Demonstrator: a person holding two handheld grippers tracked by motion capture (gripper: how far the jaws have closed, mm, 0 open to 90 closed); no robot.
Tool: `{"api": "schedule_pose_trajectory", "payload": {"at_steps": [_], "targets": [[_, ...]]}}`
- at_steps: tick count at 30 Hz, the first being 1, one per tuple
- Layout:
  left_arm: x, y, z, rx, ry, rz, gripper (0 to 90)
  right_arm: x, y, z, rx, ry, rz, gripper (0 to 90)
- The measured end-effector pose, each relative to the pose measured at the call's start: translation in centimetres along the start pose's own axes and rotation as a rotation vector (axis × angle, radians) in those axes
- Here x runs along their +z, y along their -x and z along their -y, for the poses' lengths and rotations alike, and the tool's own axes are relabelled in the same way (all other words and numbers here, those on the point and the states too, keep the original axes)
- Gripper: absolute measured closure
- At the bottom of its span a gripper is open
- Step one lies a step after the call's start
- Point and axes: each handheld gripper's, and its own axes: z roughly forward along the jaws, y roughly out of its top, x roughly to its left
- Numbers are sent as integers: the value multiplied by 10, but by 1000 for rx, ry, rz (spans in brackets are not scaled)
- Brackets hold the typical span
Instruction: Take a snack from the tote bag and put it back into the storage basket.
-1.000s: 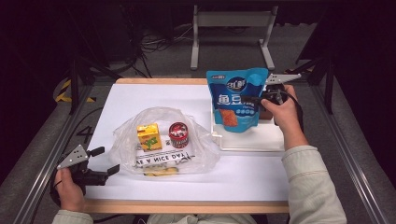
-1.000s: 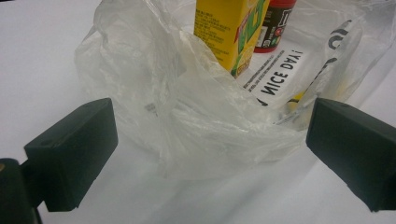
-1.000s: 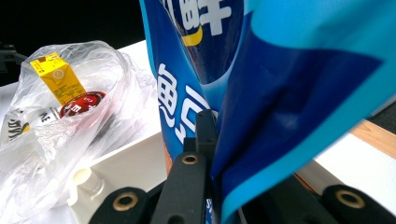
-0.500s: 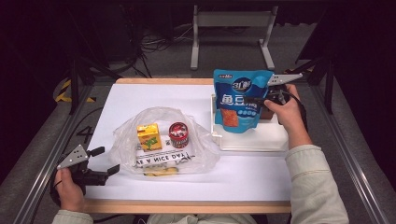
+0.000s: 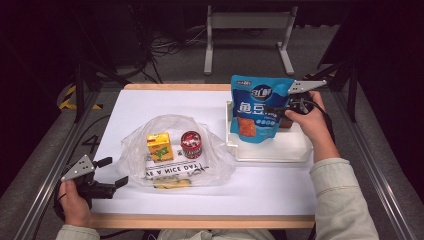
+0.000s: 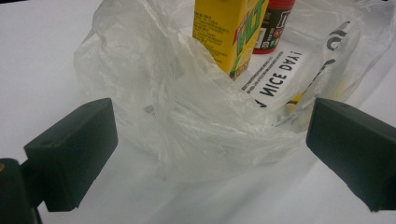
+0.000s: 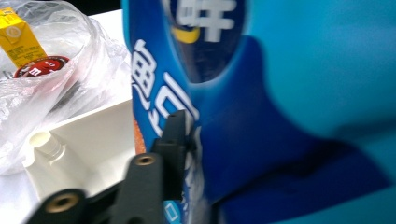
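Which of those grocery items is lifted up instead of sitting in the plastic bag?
The blue snack pouch, pinched by the right gripper above the white tray.

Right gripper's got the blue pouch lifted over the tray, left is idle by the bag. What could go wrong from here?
1. The right gripper pinches the blue pouch at one edge; it may swing or slip.
2. The plastic bag lies slumped and the left gripper is open, not holding it, so the mouth may not admit the pouch.
3. The pouch could topple the yellow carton or red can inside.

sleeves: pale grey-green | claws: black, blocky | top plates: grey
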Motion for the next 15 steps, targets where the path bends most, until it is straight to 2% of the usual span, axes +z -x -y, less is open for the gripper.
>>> {"api": "schedule_pose_trajectory", "payload": {"at_steps": [4,9,15], "targets": [[0,0,0,-1,-3,0,26,-2,-2,0,-1,-3,2,530],[1,0,0,-1,-3,0,26,-10,-5,1,22,25,20,359],[2,0,-1,0,-3,4,26,-22,-13,1,13,24,45,298]]}}
